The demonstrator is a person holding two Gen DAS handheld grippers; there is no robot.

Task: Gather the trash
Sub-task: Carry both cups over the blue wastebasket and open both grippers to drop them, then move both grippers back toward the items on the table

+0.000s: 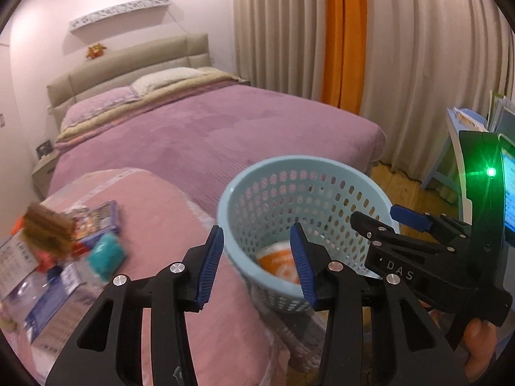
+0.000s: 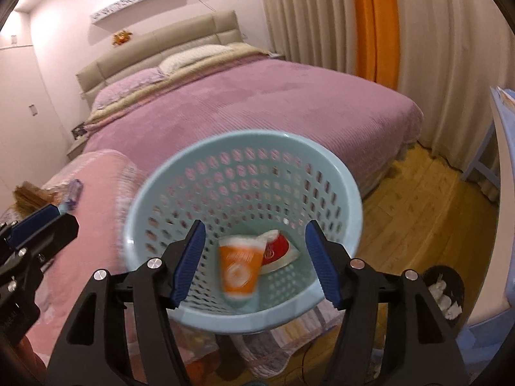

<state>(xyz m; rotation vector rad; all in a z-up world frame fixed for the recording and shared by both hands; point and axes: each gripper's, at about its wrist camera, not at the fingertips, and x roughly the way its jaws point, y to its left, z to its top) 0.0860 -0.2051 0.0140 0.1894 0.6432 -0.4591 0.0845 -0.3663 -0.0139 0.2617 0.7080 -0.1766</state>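
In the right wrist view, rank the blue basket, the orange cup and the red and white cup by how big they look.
1. Blue basket, by far the largest.
2. Orange cup, lying inside it.
3. Red and white cup, which looks smallest, though the orange cup hides part of it, so that ranking is unsure.

Legible text, one item: "DAS", pale letters on the black body of your right gripper (image 1: 396, 222), seen from the left wrist. Print on the orange cup (image 2: 238, 265), the red wrapper (image 2: 276, 251) and the packets (image 1: 54, 305) on the counter: too blurred to read.
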